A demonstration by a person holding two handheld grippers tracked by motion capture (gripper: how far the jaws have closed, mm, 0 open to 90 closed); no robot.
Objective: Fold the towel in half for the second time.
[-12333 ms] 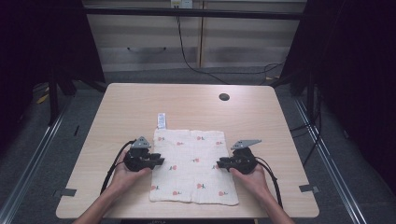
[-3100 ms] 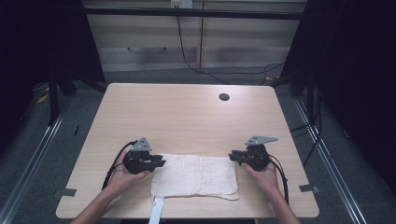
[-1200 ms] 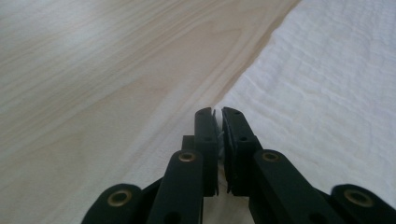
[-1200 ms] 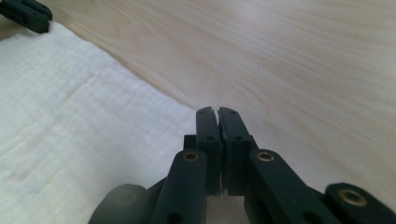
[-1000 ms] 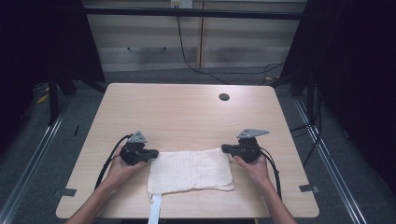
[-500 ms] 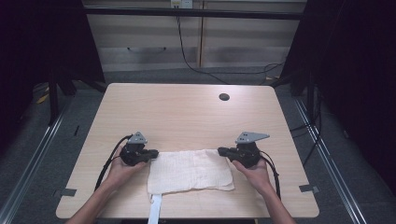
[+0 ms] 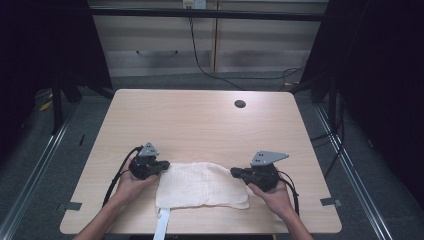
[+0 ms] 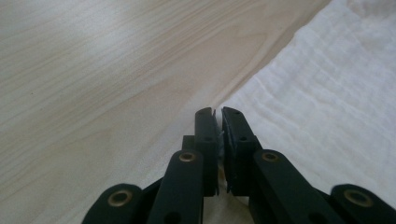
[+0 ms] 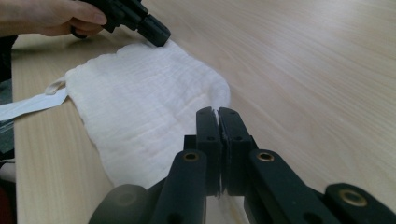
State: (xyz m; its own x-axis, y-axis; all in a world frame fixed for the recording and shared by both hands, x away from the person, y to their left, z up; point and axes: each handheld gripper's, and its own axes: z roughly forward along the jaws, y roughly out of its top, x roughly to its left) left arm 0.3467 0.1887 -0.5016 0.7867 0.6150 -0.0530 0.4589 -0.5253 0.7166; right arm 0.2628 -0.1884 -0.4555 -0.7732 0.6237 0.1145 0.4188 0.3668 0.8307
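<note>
A: Starting at the left, why was the left gripper [image 7: 161, 165] parked at that end of the cloth [image 7: 200, 185]?

B: I judged it was anchoring a corner. Its jaws were pressed together on the cloth's edge, a sliver of white fabric visible between the pads in the left gripper view, with bare table [image 8: 93, 70] off to one side.

A: And the cloth itself?

B: Folded into a strip, it lay stretched between the two tools, a tape [image 7: 161, 227] hanging off the near table edge.

A: The right gripper [image 7: 239, 173]?

B: Jaws likewise clamped on the cloth's opposite end, probably so that end could be carried over toward the left gripper for another fold.
</note>
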